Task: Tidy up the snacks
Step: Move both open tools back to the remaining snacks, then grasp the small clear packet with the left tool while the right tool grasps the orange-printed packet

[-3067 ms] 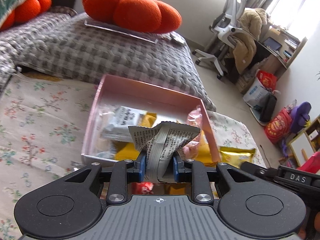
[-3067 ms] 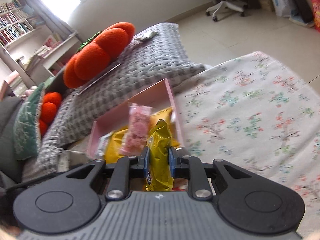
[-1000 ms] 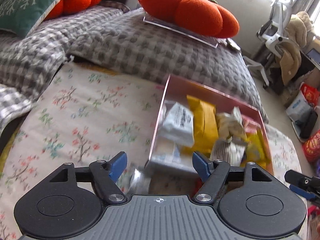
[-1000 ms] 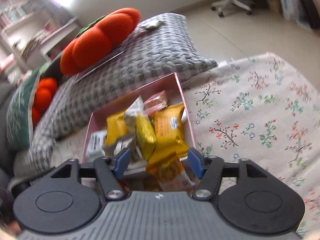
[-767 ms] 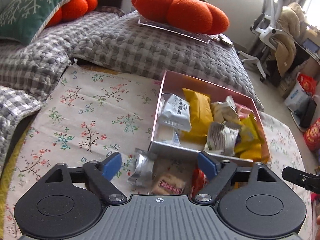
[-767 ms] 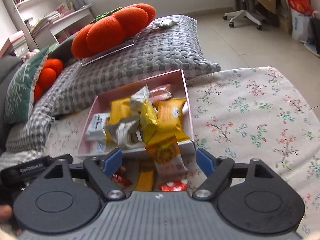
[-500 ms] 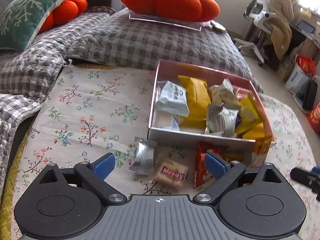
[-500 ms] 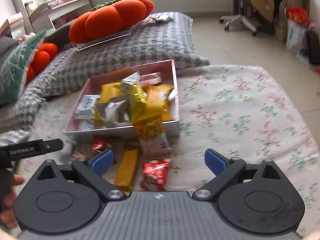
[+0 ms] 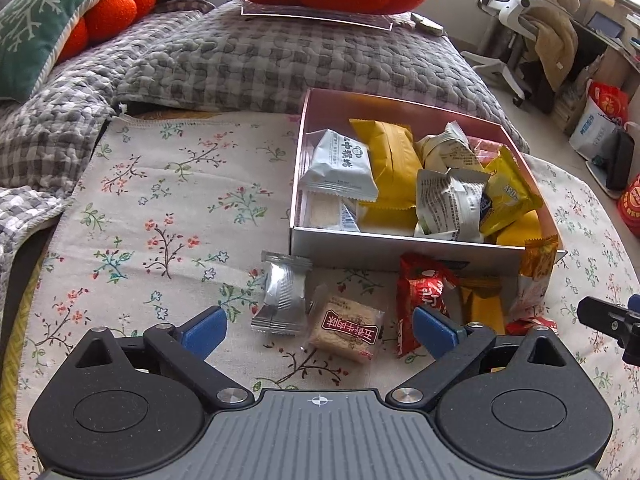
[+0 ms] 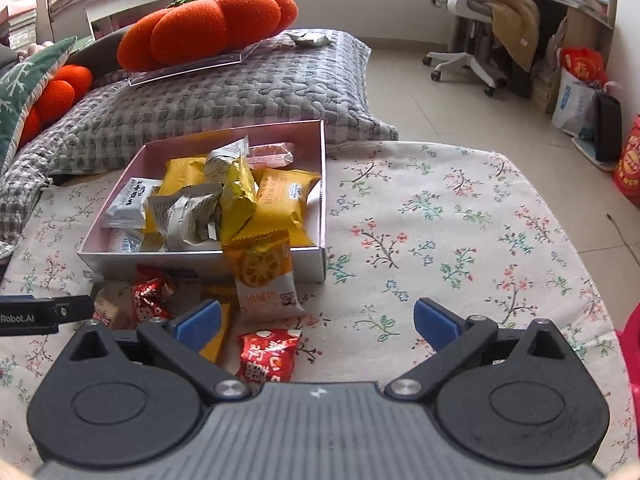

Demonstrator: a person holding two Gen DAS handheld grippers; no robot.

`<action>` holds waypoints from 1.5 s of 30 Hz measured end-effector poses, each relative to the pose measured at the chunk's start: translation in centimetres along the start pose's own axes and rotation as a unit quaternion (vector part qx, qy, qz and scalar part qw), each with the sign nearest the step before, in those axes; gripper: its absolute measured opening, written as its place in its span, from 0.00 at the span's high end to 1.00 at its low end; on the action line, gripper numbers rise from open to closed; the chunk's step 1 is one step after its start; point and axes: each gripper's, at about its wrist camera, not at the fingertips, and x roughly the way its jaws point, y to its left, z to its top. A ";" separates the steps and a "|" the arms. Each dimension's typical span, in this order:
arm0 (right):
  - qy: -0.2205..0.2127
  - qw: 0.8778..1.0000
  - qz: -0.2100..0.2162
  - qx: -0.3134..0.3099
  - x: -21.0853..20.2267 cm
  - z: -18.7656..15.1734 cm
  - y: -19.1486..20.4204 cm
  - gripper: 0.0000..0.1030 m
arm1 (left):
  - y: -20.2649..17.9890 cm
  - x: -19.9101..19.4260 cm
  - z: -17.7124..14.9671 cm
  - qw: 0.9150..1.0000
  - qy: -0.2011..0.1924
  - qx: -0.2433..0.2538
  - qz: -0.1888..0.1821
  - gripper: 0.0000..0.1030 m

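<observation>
A pink box [image 9: 404, 246] [image 10: 316, 184] on the floral cloth holds several wrapped snacks, yellow, white and grey. In front of it lie loose snacks: a silver packet [image 9: 282, 298], a clear-wrapped brown bar [image 9: 346, 330], a red packet [image 9: 420, 300] [image 10: 152, 296], an orange-and-white packet [image 10: 264, 280] leaning on the box wall, a second red packet [image 10: 268, 354] and a yellow bar [image 10: 216, 336]. My left gripper [image 9: 318, 324] is open and empty over the silver packet and brown bar. My right gripper [image 10: 316, 320] is open and empty over the second red packet.
Grey quilted cushions [image 9: 280, 56] and orange pumpkin pillows [image 10: 208, 28] lie behind the box. The floral cloth [image 10: 460, 220] stretches right of the box. An office chair [image 10: 472, 20] and bags [image 10: 580, 100] stand on the floor beyond.
Both grippers let go of their snacks into the box, opened wide and drew back toward the near side. The loose snacks in front of the box came into view.
</observation>
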 end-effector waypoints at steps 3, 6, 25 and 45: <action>0.009 1.000 0.009 0.006 0.2 -0.1 0.1 0.03 | 0.3 0.2 0.1 1.000 0.000 -0.006 -0.002 0.03; 0.010 1.000 0.018 0.006 0.0 -0.1 0.3 0.03 | 0.7 0.6 0.3 1.000 0.000 -0.015 -0.003 0.03; -0.009 1.000 0.022 0.003 1.8 0.5 0.9 0.14 | 2.4 4.0 0.9 0.999 0.004 -0.032 0.032 0.16; -0.028 0.998 0.024 -0.054 3.6 0.2 2.6 0.67 | 3.6 3.7 1.2 0.998 -0.003 -0.046 0.040 0.78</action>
